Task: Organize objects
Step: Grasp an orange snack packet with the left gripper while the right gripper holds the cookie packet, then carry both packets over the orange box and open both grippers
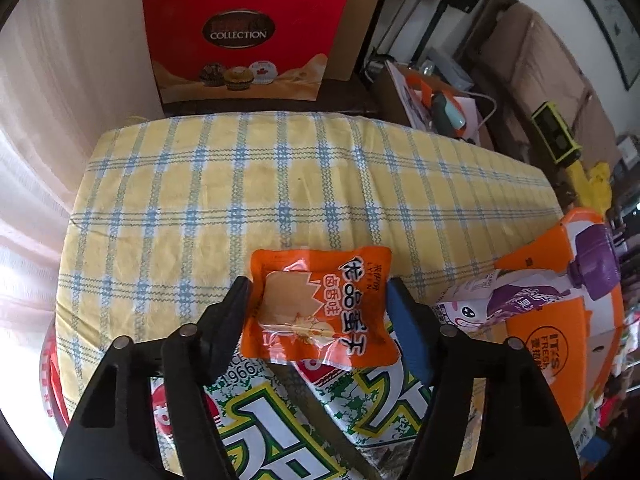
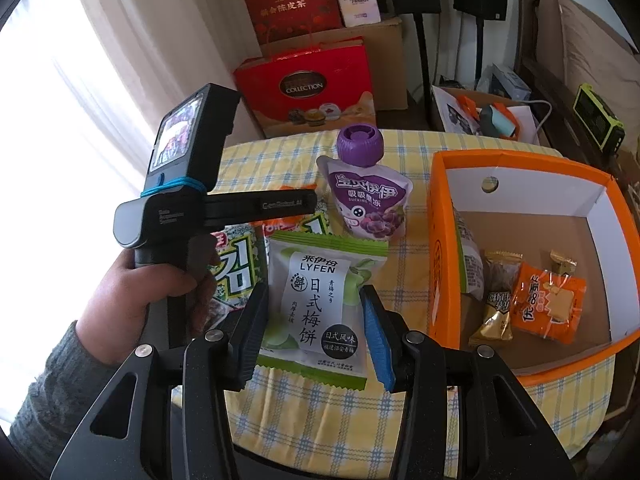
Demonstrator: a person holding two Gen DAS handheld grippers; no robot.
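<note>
In the left wrist view my left gripper (image 1: 316,312) has both pads against the sides of an orange snack packet (image 1: 320,308), which lies partly over a green and white seaweed pack (image 1: 280,420). In the right wrist view my right gripper (image 2: 314,334) is shut on a green and white plum-cake packet (image 2: 320,304), held above the checked tablecloth (image 2: 320,420). An orange box (image 2: 436,240) stands open to the right with several wrapped snacks inside, among them another orange packet (image 2: 548,304). A purple-capped jelly pouch (image 2: 368,200) lies just beyond the held packet.
A person's hand (image 2: 132,304) grips the left tool's handle, close to the left of my right gripper. A red gift bag (image 1: 244,40) and cardboard boxes stand past the table's far edge. A carton of tools (image 2: 492,116) sits at the back right. The yellow cloth (image 1: 240,200) stretches bare ahead of the left gripper.
</note>
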